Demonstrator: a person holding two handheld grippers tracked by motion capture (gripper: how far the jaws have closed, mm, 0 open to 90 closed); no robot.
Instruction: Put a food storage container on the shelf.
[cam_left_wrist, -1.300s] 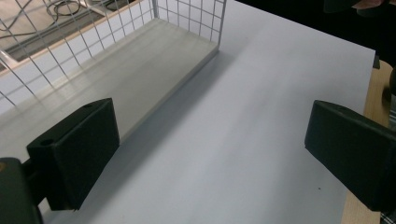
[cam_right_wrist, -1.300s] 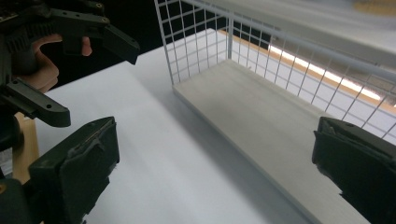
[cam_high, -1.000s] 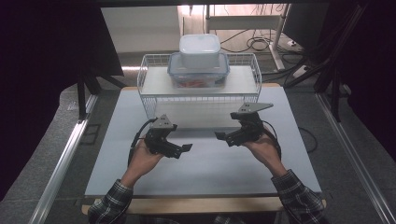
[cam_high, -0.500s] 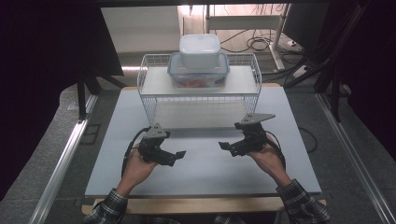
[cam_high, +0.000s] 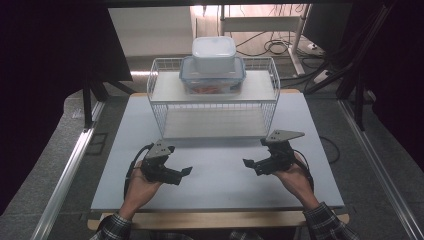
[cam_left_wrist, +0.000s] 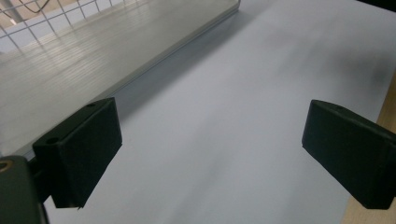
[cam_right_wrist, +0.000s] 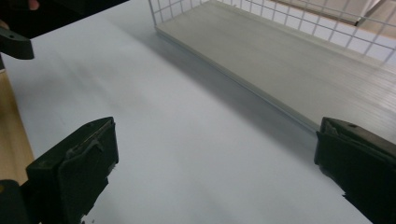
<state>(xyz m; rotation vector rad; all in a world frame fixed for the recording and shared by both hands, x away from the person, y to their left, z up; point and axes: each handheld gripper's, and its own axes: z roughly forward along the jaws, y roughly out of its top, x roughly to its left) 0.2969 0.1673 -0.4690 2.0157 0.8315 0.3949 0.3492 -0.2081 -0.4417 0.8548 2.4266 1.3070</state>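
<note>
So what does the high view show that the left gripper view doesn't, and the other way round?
The high view alone takes in the two stacked containers on top of the wire shelf, plus both hands with the left gripper and right gripper. The left gripper view alone gives a close look at that gripper's wide-open jaws above the bare surface. Both share the white table and the shelf's lower board.
</note>
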